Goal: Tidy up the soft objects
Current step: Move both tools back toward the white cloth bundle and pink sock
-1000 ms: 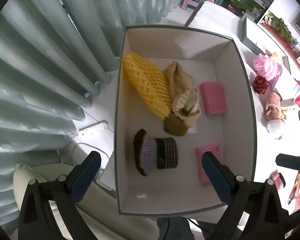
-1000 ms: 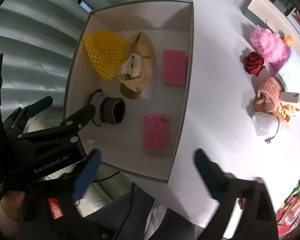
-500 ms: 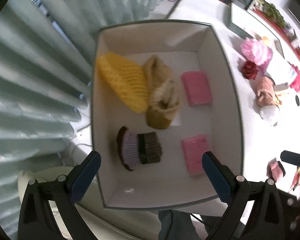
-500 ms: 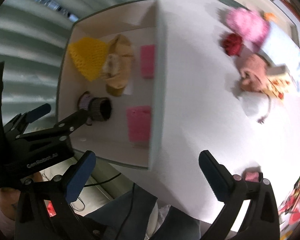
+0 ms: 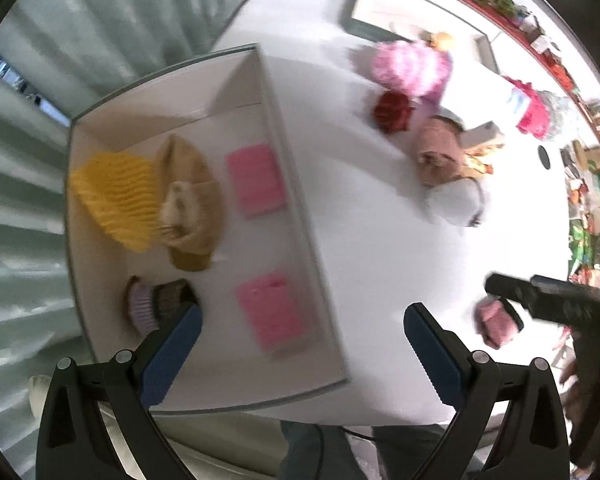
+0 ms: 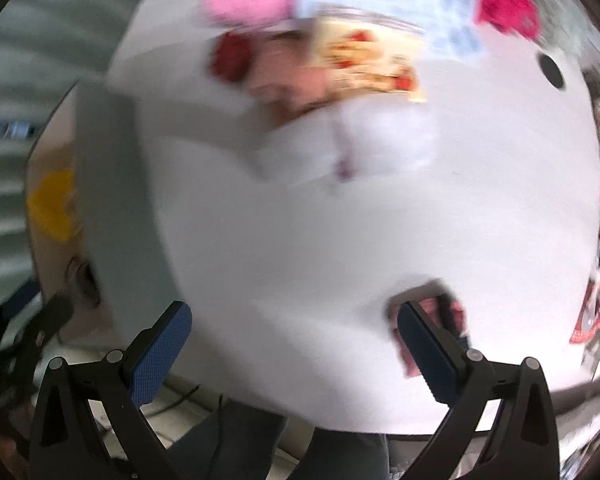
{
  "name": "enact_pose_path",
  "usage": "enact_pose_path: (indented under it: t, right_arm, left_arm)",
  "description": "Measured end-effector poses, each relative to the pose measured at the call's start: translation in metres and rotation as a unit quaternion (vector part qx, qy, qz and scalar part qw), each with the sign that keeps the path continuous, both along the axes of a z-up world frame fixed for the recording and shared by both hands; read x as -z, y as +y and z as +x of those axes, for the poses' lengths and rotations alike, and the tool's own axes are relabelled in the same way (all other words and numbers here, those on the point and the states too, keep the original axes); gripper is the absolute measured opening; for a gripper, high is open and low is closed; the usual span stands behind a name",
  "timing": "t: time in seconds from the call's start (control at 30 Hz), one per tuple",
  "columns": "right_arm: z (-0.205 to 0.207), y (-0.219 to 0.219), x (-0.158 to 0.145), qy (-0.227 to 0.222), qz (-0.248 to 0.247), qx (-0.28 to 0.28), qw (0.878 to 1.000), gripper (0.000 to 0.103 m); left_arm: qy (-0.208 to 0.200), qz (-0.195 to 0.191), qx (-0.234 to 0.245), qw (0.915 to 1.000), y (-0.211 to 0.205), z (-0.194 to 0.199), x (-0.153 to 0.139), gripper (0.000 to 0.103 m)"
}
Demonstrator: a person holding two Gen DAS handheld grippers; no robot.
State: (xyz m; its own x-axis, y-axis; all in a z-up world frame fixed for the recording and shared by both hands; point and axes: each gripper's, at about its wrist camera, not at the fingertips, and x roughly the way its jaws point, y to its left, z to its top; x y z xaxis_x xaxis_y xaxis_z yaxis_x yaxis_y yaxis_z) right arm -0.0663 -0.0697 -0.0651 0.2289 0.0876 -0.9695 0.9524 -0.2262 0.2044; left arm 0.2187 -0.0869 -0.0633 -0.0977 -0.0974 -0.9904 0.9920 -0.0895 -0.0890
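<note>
At 9 o'clock in the left wrist view, white box [image 5: 300, 184] on the white table [image 5: 380, 240], holding the sorted soft things: yellow foam net [image 5: 112, 200] at its 9 o'clock side, tan knit hat [image 5: 192, 200] touching it, purple-brown knit piece [image 5: 152, 304] at 7 o'clock, partly behind a finger. Two pink sponges [image 5: 256, 184] [image 5: 272, 312] lie along the box's right wall, apart from each other. Left gripper [image 5: 300, 344] hangs over the near box edge, jaws spread wide, nothing between them.

Right of the box, at 1 o'clock on the table, loose pile: fluffy pink item [image 5: 408, 66], red rose [image 5: 392, 110] just beside it, pinkish knit piece [image 5: 440, 152], white soft thing [image 5: 456, 204] nearest. At 4 o'clock a small pink soft item [image 5: 494, 322] sits near the table edge, right gripper [image 5: 512, 304] just at it; contact unclear.

Right wrist view, heavily blurred: right gripper [image 6: 296, 340] jaws wide apart, empty; pink item [image 6: 440, 312] behind the right finger [image 6: 424, 348], not between the fingers. White soft thing [image 6: 360, 144] at 12 o'clock, red rose [image 6: 232, 56] and pile beyond. Box wall [image 6: 116, 184] at 9 o'clock.
</note>
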Motion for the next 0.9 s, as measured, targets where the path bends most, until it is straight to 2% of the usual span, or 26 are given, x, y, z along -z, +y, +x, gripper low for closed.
enact_pose_path:
  t: [0.1,0.17,0.27,0.3,0.4,0.47,0.53,0.57,0.63,0.67,0.7,0.77,0.8,0.87,0.9]
  right_arm:
    - [-0.021,-0.010,0.010,0.002,0.001,0.017,1.000,0.103]
    - [-0.023,-0.016,0.011,0.010,-0.010,-0.006,1.000,0.103]
    - [-0.011,-0.029,0.010,0.056,-0.048,-0.116,0.991,0.103]
    - [-0.004,-0.035,0.010,0.079,-0.062,-0.165,0.981,0.103]
    - [0.013,-0.051,0.010,0.124,-0.100,-0.260,0.952,0.103]
    - [0.022,-0.061,0.013,0.130,-0.118,-0.294,0.939,0.103]
    - [0.028,-0.068,0.017,0.124,-0.131,-0.310,0.933,0.103]
    - [0.035,-0.072,0.023,0.117,-0.134,-0.313,0.933,0.103]
    - [0.037,-0.079,0.035,0.082,-0.114,-0.301,0.943,0.103]
    - [0.035,-0.077,0.042,0.033,-0.088,-0.280,0.955,0.103]
    - [0.038,-0.072,0.044,-0.006,-0.075,-0.267,0.961,0.103]
    - [0.029,-0.057,0.042,-0.112,-0.053,-0.231,0.965,0.103]
    - [0.021,-0.050,0.041,-0.139,-0.049,-0.210,0.967,0.103]
    - [0.000,-0.039,0.039,-0.141,-0.049,-0.167,0.975,0.103]
    - [-0.021,-0.032,0.039,-0.125,-0.044,-0.124,0.983,0.103]
  left_arm:
    - [0.004,0.007,0.006,0.9999,-0.003,-0.017,0.000,0.101]
    - [0.003,0.008,0.011,0.9999,-0.005,-0.029,0.001,0.101]
    - [0.001,0.011,0.017,0.9998,-0.007,-0.043,0.003,0.101]
    - [0.001,0.011,0.016,0.9998,-0.007,-0.046,0.003,0.101]
    - [0.000,0.009,0.007,0.9999,-0.007,-0.049,0.003,0.101]
    - [-0.001,0.011,-0.003,0.9999,-0.007,-0.050,0.003,0.101]
    - [-0.006,0.013,-0.014,0.9998,-0.008,-0.049,0.004,0.101]
    - [-0.009,0.013,-0.019,0.9997,-0.008,-0.049,0.005,0.101]
    - [-0.010,0.015,-0.033,0.9993,-0.009,-0.047,0.004,0.101]
    - [-0.008,0.015,-0.038,0.9991,-0.010,-0.046,0.003,0.101]
    - [-0.005,0.014,-0.046,0.9988,-0.012,-0.045,0.002,0.101]
    - [-0.004,0.012,-0.051,0.9986,-0.014,-0.047,0.001,0.101]
    - [-0.003,0.013,-0.052,0.9986,-0.017,-0.050,0.002,0.101]
    - [0.001,0.019,-0.053,0.9984,-0.021,-0.058,0.006,0.101]
    - [0.007,0.025,-0.053,0.9983,-0.023,-0.065,0.010,0.101]
